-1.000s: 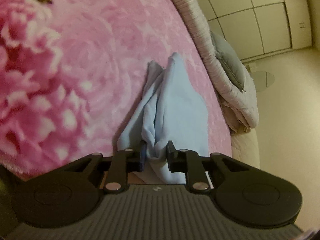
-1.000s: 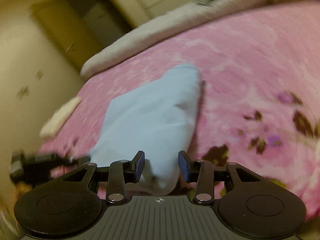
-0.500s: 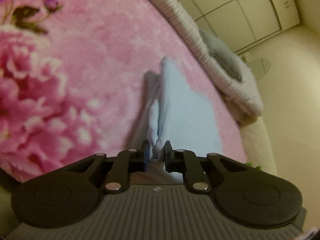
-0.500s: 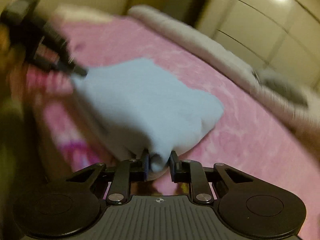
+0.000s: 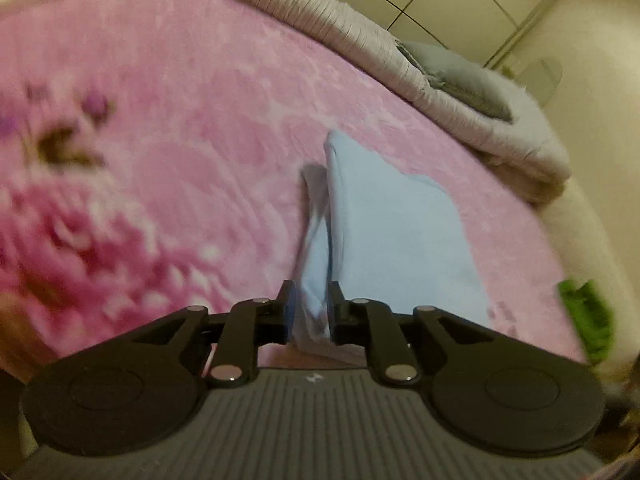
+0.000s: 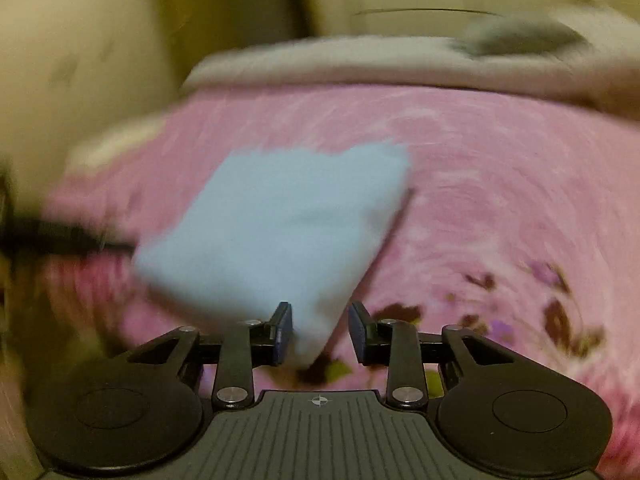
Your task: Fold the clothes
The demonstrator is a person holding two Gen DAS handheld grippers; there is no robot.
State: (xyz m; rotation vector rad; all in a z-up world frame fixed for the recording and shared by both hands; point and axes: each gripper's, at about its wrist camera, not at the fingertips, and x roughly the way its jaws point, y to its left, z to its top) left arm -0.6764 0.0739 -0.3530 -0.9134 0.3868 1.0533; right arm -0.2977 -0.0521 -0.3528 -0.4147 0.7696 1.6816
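Clearly, blue cloth pinched in left tool.

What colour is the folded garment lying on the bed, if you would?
Light blue folded garment; clearest in the left wrist view.

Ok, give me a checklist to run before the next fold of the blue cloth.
1. Left tongs clamped on blue cloth: ok.
2. Right tongs clamped on cloth: not ok; jaws have just been opening, a gap shows on one side.
3. Cloth lifted off pink blanket: cannot tell, blurred.
4. Cloth layers aligned: cannot tell.
5. Bare blanket beyond the cloth for laying it down: ok.
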